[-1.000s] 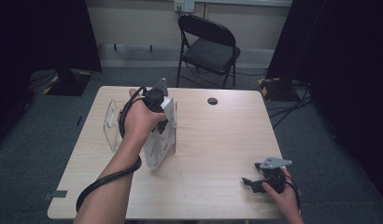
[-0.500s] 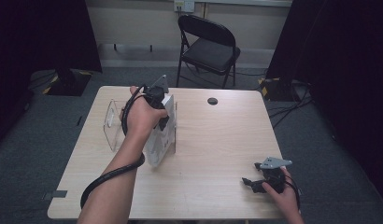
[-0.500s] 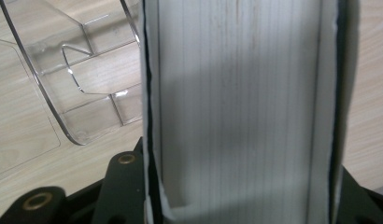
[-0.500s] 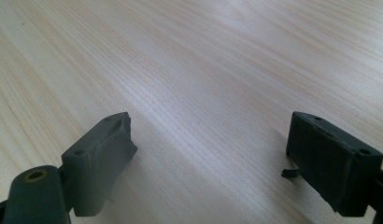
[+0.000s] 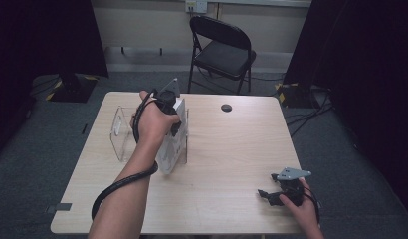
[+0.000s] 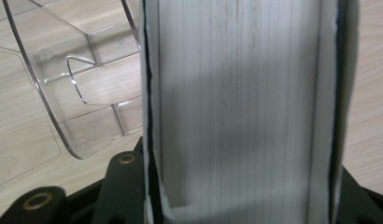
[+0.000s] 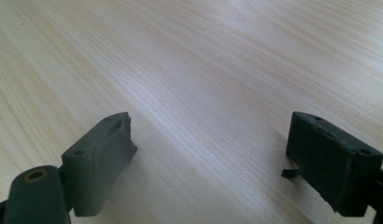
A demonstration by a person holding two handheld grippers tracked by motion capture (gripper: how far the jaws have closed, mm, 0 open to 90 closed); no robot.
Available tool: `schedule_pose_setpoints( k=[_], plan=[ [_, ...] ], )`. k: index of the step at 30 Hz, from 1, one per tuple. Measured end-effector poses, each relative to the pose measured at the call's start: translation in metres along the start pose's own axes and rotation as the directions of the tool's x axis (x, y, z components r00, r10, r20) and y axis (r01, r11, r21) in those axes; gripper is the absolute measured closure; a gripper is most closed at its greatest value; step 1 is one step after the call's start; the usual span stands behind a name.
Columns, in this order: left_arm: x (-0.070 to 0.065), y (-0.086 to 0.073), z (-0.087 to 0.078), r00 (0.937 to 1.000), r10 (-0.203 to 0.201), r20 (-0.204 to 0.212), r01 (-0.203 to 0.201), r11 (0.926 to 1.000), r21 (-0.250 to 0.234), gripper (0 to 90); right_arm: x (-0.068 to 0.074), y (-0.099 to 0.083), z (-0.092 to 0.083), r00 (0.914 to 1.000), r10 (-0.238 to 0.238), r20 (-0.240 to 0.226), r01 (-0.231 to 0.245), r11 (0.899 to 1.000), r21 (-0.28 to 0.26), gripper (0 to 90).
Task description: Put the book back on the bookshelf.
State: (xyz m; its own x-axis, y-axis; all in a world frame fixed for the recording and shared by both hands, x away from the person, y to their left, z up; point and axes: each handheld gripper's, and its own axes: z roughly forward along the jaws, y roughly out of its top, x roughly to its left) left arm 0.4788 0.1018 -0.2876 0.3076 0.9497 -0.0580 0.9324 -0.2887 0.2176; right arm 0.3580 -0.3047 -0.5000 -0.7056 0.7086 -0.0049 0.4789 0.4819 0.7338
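At the left of the desk (image 5: 227, 164), a clear acrylic stand (image 5: 120, 135) sits just beside a thick white book (image 5: 171, 149), which stands upright on its edge with its long axis running away from the person. Left tongs (image 5: 168, 107) are clamped on the book's top from above, page edges between the jaws. Right tongs (image 5: 271, 195) rest well apart at the near right corner, jaws wide apart and empty. Beyond the pale wood desk stands a black folding chair (image 5: 223, 50) on grey carpet.
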Motion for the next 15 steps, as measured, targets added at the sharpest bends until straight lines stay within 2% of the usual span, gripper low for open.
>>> schedule_pose_setpoints(
  k=[8,11,12,15],
  plan=[
    [0.0001,0.0036,0.0033,0.9999,-0.005,-0.013,0.004,1.0,-0.003,53.1,-0.0001,0.0,0.0,1.0,-0.001,-0.001,0.001,1.0,0.0,13.5],
    [0.0007,0.0049,0.004,0.9999,-0.011,-0.005,0.011,0.9999,-0.006,53.2,-0.0001,0.0,-0.0001,1.0,-0.001,0.0,0.001,1.0,0.001,13.5],
    [0.001,0.0052,0.0043,0.9998,-0.011,-0.015,0.011,0.9999,-0.011,53.1,0.0,0.0,-0.0001,1.0,0.0,0.0,0.0,1.0,0.001,13.5],
    [0.0026,0.006,0.0053,0.9998,-0.021,-0.003,0.021,0.9997,-0.014,53.1,0.0,0.0,-0.0001,1.0,0.0,0.0,0.0,1.0,0.0,13.5]
  ],
)
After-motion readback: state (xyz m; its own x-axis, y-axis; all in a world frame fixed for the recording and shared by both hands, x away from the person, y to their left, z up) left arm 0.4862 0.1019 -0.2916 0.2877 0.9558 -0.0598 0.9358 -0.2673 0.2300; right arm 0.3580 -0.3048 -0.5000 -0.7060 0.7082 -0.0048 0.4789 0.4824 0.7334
